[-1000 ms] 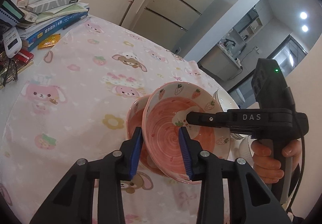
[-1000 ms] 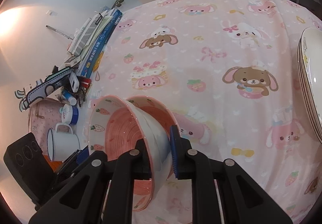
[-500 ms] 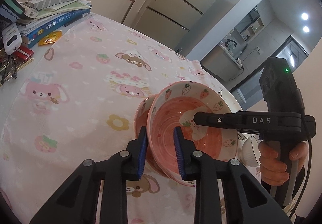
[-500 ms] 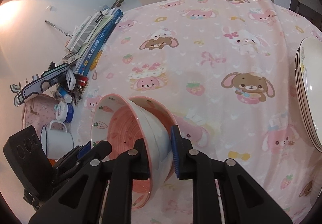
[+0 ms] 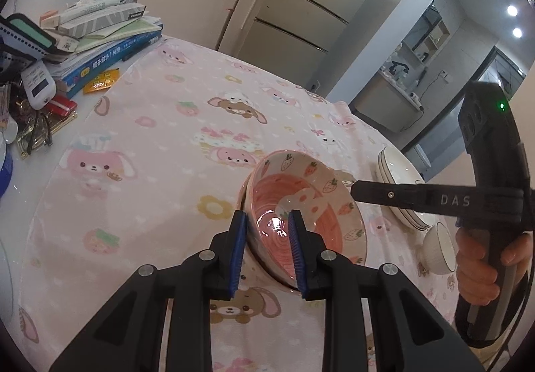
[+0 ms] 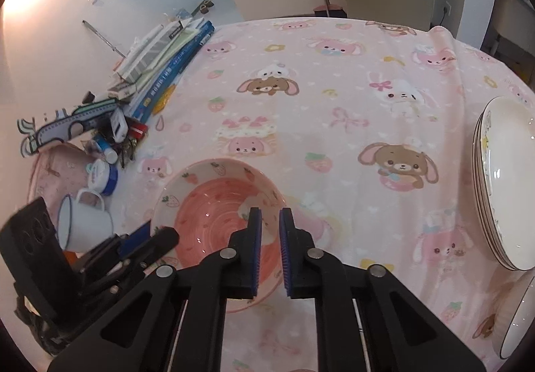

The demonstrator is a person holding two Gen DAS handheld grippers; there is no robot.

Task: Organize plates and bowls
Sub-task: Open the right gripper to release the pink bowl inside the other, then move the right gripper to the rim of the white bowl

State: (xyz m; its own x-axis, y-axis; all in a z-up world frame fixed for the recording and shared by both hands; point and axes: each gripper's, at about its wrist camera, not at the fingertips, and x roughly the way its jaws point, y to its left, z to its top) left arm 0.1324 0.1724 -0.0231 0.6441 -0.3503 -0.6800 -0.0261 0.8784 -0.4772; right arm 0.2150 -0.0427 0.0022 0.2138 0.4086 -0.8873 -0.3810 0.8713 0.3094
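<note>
A pink strawberry-pattern bowl [image 5: 311, 201] sits nested in a second pink bowl [image 5: 243, 192] on the pink cartoon tablecloth; it also shows in the right wrist view [image 6: 214, 201]. My left gripper [image 5: 267, 238] straddles the near rims of the stacked bowls, one finger inside and one outside, and grips them. My right gripper [image 6: 269, 238] is above the bowl's right edge, jaws narrowly apart, holding nothing. The right gripper's body [image 5: 434, 201] reaches over the bowl in the left wrist view.
A stack of white plates [image 6: 505, 184] lies at the right, with a small white bowl [image 5: 439, 250] beside it. Books and clutter [image 5: 83, 47] crowd the far left edge. A white enamel mug [image 6: 83, 221] and a blue-lidded jar [image 6: 102, 176] stand at the left.
The upper bowl has come down from a steep tilt to lie nested in the lower bowl. My right gripper has let go of its rim and pulled back. My left gripper has closed on the rims.
</note>
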